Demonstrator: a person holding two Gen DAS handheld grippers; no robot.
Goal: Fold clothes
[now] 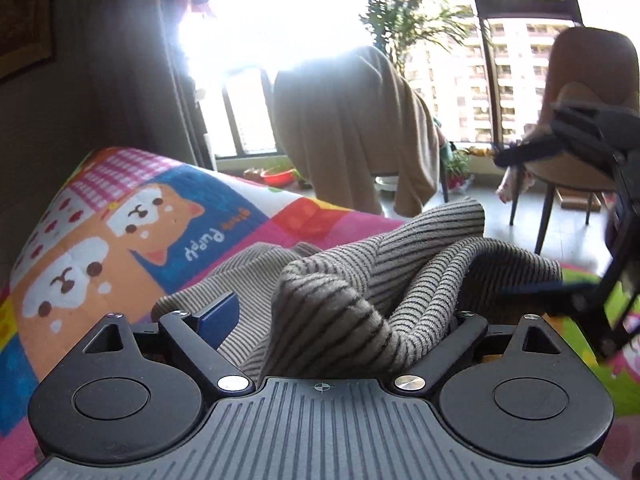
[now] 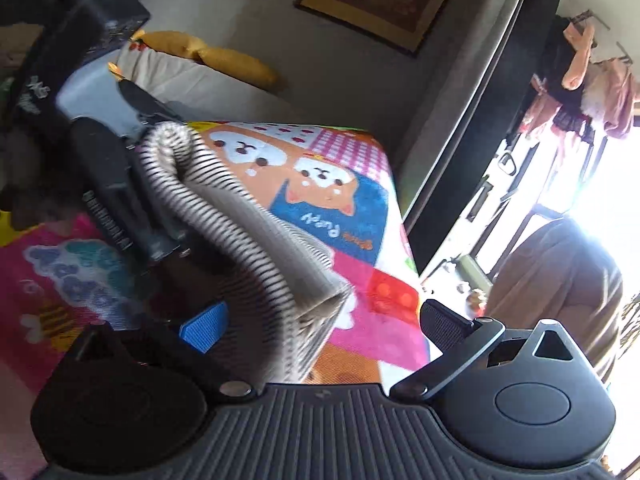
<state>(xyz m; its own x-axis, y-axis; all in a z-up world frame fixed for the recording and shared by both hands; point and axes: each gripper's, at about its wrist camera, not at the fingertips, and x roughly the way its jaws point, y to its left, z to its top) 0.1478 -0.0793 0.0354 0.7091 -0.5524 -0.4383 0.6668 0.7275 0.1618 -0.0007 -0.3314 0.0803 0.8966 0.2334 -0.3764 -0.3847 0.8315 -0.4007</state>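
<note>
A grey-and-black striped knit garment point(image 1: 360, 280) lies bunched on a bright cartoon-puppy blanket point(image 1: 140, 220). In the left wrist view my left gripper point(image 1: 340, 314) stands open, wide around a raised fold. Its blue left pad point(image 1: 218, 316) is clear of the fold, and the cloth hides its right finger. In the right wrist view the garment point(image 2: 260, 240) runs as a long ridge over the blanket point(image 2: 328, 184). My right gripper point(image 2: 324, 326) is open around the ridge's near end, with its black right pad point(image 2: 444, 322) clear of the cloth. Its fingers point(image 1: 532, 152) show at the right of the left wrist view.
A chair draped in tan cloth point(image 1: 352, 128) and a brown chair point(image 1: 588, 92) stand on the floor beyond the blanket, by a bright window with a plant point(image 1: 412, 12). Yellow cushions point(image 2: 236, 64) lie against the wall. Clothes point(image 2: 580, 80) hang near the window.
</note>
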